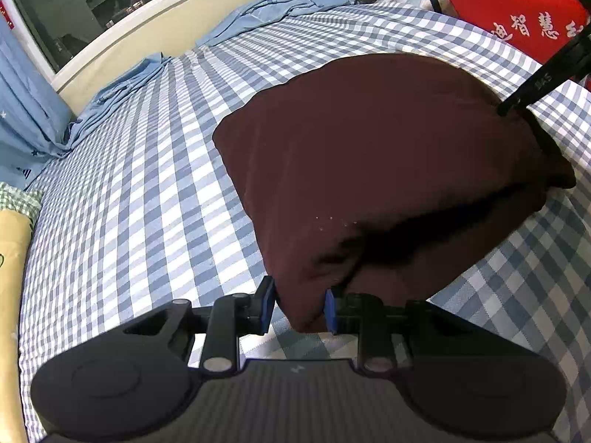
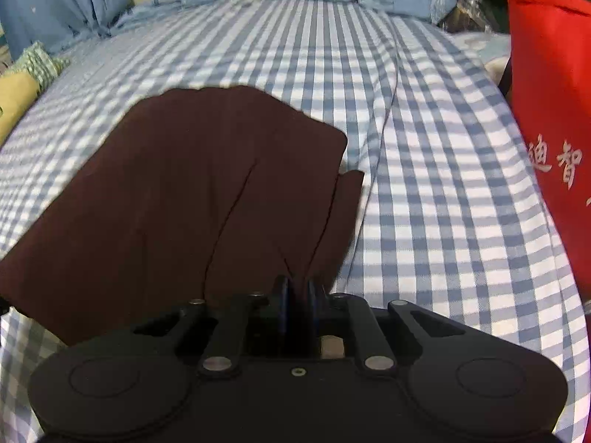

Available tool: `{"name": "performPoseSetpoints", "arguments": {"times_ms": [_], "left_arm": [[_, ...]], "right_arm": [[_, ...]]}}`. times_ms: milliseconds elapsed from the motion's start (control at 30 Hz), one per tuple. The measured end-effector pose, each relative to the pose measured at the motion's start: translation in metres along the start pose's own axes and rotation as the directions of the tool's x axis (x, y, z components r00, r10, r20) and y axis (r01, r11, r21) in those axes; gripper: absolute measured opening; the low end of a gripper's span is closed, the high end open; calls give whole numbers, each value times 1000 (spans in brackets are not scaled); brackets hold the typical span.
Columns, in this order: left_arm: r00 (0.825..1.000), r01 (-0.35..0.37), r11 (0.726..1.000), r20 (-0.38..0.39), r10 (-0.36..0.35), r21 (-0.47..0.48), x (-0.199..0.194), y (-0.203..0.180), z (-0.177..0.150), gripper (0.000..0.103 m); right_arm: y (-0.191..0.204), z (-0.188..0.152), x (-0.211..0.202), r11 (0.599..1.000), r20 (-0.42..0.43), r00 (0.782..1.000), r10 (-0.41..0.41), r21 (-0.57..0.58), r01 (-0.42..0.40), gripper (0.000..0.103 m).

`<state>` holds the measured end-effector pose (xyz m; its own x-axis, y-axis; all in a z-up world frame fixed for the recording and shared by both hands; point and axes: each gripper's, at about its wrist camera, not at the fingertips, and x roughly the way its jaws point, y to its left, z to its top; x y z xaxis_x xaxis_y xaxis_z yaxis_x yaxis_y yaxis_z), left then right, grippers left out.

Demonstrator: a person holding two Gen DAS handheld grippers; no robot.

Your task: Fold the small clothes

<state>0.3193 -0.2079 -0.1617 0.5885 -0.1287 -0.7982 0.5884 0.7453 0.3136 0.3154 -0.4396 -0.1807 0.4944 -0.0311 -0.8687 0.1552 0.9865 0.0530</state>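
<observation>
Garment: a dark maroon garment [image 1: 369, 170] is spread, partly folded, on the blue-and-white checked bedsheet [image 1: 147, 184], toward the near right of the bed; its exact kind cannot be told.
Left tongs: the left tongs [image 1: 299, 306] are partly closed, and the near corner of the cloth is gripped between the blue pads [image 1: 330, 310].
Right tongs: the right tongs [image 2: 297, 306] are nearly shut, and a thin edge of the same garment [image 2: 184, 192] is pinched between them; in the left wrist view the right tongs appear as a black bar [image 1: 543, 81] at the far right corner.
Why held so: two corners of one side are taken, so that, as is judged, this side can be lifted and laid over the rest in an even fold.
Slack: a dark hollow is seen under the raised near edge, so the cloth is judged to be lifted there, not flat.
Edges: an under layer is seen jutting past the right edge in the right wrist view, so the layers are not yet aligned.
Open room: a wide stretch of bare sheet is left to the left and beyond the garment.
Limits: a red bag with white characters [image 2: 546, 110] stands close on the right; light blue curtains [image 1: 29, 103] and crumpled blue cloth [image 1: 258, 11] lie along the far edge, well apart.
</observation>
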Motion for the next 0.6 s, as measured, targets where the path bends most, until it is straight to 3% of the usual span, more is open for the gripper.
{"name": "performPoseSetpoints", "arguments": {"times_ms": [133,267,400,467,600], "left_arm": [[999,35,999,-6,-35,-18,-9,5,2,31],[996,82,992,-10,-84,-97,-25,19,-4,33],[994,106,972,22,-104,-210,-47,42,-10,53],[993,117,949,42,-110,-294,-53,56,-6,57],[989,146,868,63,-132,-475,-49,83,11,63]], "right_arm": [[1,-3,10,1000,-16,1000,-9,3,9,11],[-1,-6,9,1000,1,1000,-2,10,2,11],[5,-9,6,999,18,1000,-23,-32,24,12],[8,-11,6,999,25,999,-35,-41,36,12],[8,-12,6,999,34,999,-41,-27,42,10]]}}
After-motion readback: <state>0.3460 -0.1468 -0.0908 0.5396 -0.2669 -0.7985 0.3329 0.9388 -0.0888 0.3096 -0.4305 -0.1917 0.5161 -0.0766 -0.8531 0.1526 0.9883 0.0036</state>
